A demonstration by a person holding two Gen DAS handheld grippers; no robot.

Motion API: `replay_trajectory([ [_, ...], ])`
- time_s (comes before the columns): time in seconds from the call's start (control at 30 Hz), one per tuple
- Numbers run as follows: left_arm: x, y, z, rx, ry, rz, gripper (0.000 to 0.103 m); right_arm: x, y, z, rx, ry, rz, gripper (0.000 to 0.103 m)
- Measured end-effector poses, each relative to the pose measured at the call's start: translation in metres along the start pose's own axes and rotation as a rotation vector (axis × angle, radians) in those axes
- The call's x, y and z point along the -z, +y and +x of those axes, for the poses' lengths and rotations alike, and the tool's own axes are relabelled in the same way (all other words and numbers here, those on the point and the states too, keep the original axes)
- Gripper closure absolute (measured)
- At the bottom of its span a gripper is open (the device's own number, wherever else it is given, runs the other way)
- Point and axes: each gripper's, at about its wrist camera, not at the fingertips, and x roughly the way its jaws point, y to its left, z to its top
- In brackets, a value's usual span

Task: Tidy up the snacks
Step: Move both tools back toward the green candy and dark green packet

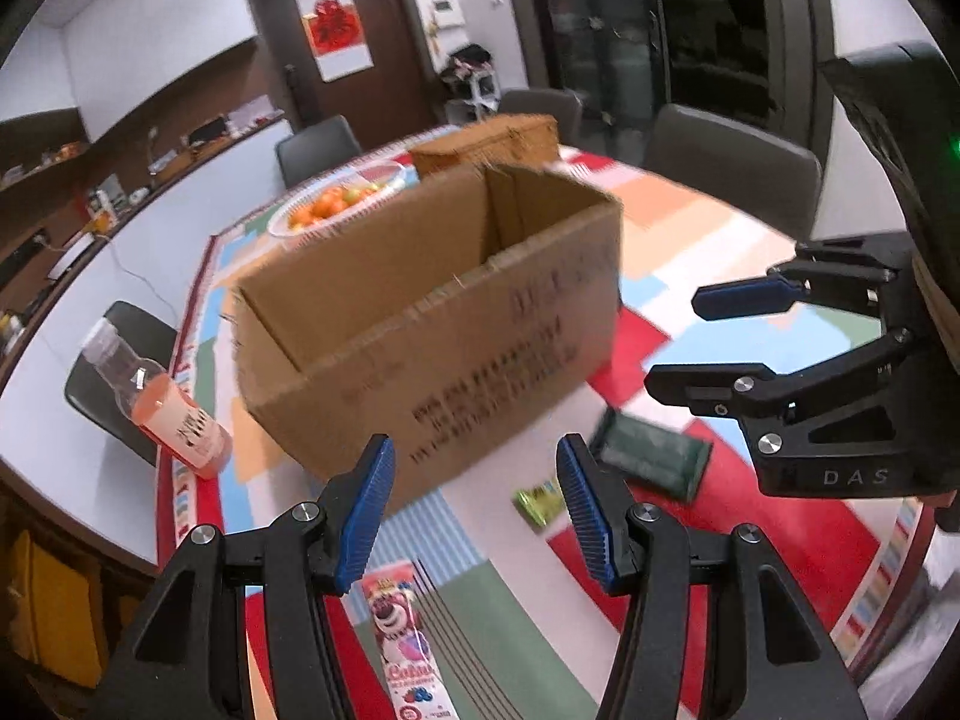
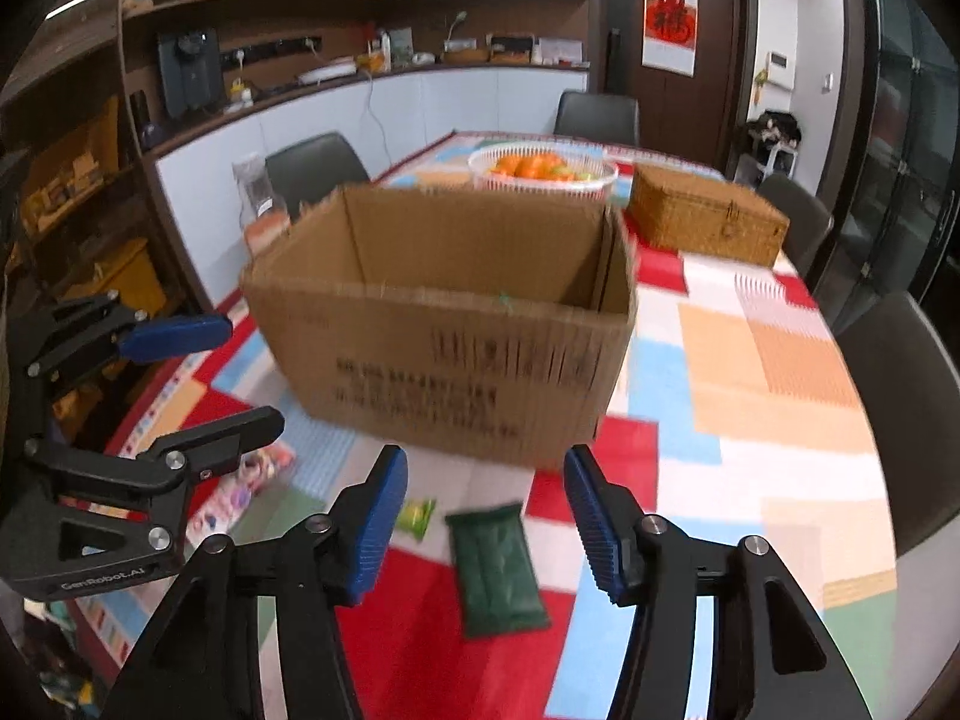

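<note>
Room: dining room with a dark door and counters along the wall; dark chairs stand around the patchwork tablecloth (image 2: 780, 360) in red, blue, orange and white.
Around: a wicker basket (image 2: 708, 219) sits far right, a white bowl of oranges (image 2: 543, 171) just behind the cardboard box (image 2: 444, 312), a bottle of orange drink (image 1: 159, 402) at the table's left edge.
In the way: the open-topped box stands between both grippers and the far things; its printed long side faces near.
Snacks: a dark green packet (image 2: 495, 570) lies flat on a red patch, near side of the box; a small yellow-green packet (image 2: 415, 517) lies just left of it, apart from it; a pink bear-printed pack (image 1: 403, 642) lies nearer still on the left.
Axis: the green packet's long axis runs near-to-far, slightly slanted; the pink pack also runs near-to-far.
Left gripper (image 1: 474, 516): blue pads spread wide, nothing between them, above the table.
Right gripper (image 2: 485, 525): fingers wide apart, holding nothing, over the green packet.
</note>
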Motion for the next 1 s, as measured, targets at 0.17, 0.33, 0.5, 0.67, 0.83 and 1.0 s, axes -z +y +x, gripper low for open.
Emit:
replay_trajectory([
  [0.17, 0.010, -0.009, 0.022, 0.023, 0.070, 0.058, 0.046, 0.024, -0.002, 0.023, -0.004, 0.098, -0.003, 0.048],
  [0.33, 0.017, -0.015, 0.046, 0.055, 0.133, 0.104, 0.043, 0.041, -0.004, 0.046, 0.002, 0.190, -0.023, 0.048],
  [0.5, 0.022, -0.019, 0.069, 0.075, 0.181, 0.158, 0.040, 0.049, -0.005, 0.065, -0.002, 0.250, -0.032, 0.048],
  [0.67, 0.025, -0.025, 0.090, 0.064, 0.217, 0.227, 0.040, 0.053, -0.009, 0.081, 0.011, 0.292, -0.043, 0.048],
  [0.83, 0.024, -0.026, 0.105, 0.099, 0.234, 0.227, 0.039, 0.057, -0.013, 0.092, 0.012, 0.322, -0.047, 0.048],
  [1.0, 0.022, -0.028, 0.120, 0.136, 0.250, 0.221, 0.039, 0.056, -0.015, 0.098, -0.007, 0.330, -0.039, 0.048],
])
